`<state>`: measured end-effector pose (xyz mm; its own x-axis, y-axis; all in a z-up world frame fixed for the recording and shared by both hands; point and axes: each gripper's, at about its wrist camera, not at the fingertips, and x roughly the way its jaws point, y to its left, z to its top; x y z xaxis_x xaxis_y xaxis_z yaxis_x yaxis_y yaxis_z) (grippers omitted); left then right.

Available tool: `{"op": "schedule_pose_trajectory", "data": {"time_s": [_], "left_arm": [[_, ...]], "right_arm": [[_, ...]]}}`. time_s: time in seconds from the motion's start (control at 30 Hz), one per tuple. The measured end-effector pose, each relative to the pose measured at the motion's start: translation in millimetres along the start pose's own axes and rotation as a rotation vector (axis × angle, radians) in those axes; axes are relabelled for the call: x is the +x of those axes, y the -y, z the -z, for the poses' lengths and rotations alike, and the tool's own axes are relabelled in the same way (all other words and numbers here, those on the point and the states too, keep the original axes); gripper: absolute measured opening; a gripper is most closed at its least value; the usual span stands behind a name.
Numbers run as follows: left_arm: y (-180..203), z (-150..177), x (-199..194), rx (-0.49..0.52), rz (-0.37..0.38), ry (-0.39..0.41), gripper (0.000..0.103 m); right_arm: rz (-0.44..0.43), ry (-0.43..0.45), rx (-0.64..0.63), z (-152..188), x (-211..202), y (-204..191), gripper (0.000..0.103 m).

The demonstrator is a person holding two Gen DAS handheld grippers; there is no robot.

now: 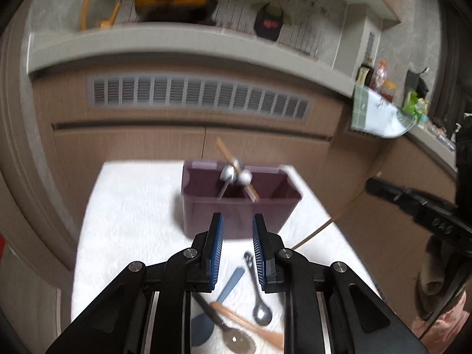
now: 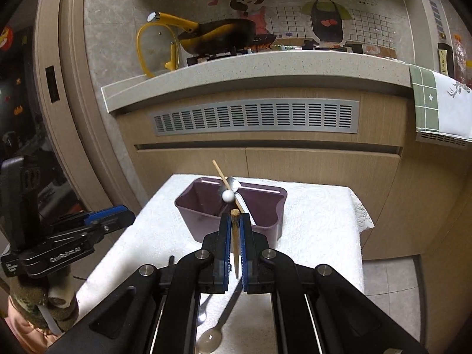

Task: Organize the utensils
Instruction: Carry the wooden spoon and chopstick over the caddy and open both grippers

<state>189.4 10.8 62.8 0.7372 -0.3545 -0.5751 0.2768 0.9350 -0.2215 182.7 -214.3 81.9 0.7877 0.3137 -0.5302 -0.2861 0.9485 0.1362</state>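
Utensils: several lie at the table's (image 1: 124, 206) near edge; others stand in the bin (image 2: 206, 212) (far edge). Right gripper (image 2: 235, 236) is clamped on a chopstick (image 2: 235, 230); left gripper (image 1: 236, 250) gapes empty. Risk: chopstick strikes the leaning utensils, missing the bin.

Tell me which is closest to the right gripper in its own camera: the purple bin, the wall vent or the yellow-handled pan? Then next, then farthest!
From the right gripper, shut on a wooden stick:
1. Purple bin, just ahead on the white cloth.
2. Wall vent, beyond the table, under the counter.
3. Yellow-handled pan, up on the counter, left of centre.
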Motion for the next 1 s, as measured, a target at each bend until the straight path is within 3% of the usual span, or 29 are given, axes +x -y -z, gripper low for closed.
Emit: {"op": "schedule_pose_trajectory", "data": {"time_s": [0.2,0.4,0.53,0.83,1.0], "left_arm": [[-20.6,38.8,51.6,-0.116,-0.003,-0.247,0.023],[-12.9,66.0,70.3,-0.067,0.019,-0.384,0.03],[-11.5,84.0,76.4,-0.125,0.063,-0.497,0.03],[-1.8,82.3,119.9,-0.167,-0.052,-0.565,0.033],[21.3,77.0,130.8,-0.045,-0.118,-0.494,0.031]], "right_arm": [[0.006,-0.032,0.02,6.1,9.2,7.4,0.005],[0.012,-0.038,0.007,7.4,8.5,8.8,0.005],[0.008,-0.041,0.003,10.1,6.4,8.7,0.005],[0.004,-0.019,0.003,9.8,-0.9,14.3,0.005],[0.008,-0.001,0.01,7.8,-10.2,22.6,0.005]]}}
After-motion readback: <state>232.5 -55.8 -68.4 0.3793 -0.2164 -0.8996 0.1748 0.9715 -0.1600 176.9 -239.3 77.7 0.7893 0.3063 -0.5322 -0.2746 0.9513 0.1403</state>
